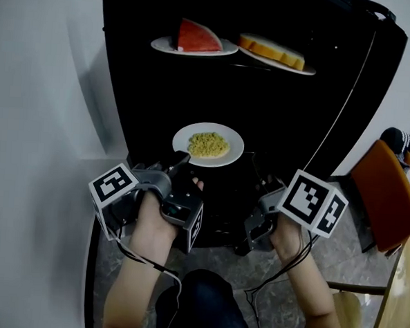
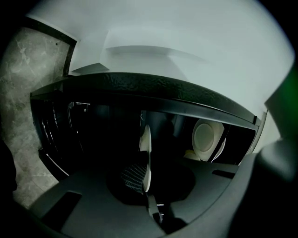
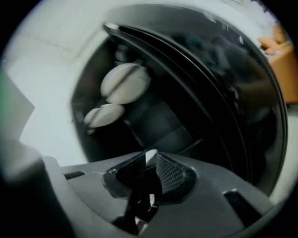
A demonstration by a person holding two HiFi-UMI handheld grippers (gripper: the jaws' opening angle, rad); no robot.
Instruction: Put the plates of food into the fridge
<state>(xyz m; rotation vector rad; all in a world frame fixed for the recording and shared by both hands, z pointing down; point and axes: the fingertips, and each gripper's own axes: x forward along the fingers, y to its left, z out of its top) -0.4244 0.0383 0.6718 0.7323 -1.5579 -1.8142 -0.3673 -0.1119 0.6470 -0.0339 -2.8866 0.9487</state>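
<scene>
A white plate of yellow noodles [image 1: 208, 145] hangs in front of the open black fridge [image 1: 161, 88], below its upper shelf. My left gripper [image 1: 181, 162] is shut on the plate's near left rim. In the left gripper view the plate [image 2: 146, 153] shows edge-on between the jaws. My right gripper [image 3: 151, 162] is at the plate's right side, with a white sliver of rim [image 3: 151, 156] pinched between its ribbed pads. In the head view its tips are lost against the dark interior. On the upper shelf stand a plate with a watermelon slice [image 1: 196, 39] and a plate of orange slices [image 1: 275, 54].
The fridge door [image 1: 365, 93] stands open at the right. Past it is an orange chair [image 1: 386, 195], and a wooden chair [image 1: 345, 310] is at the bottom right. A white wall [image 1: 35, 115] runs along the left. The floor is grey stone [image 1: 338, 251].
</scene>
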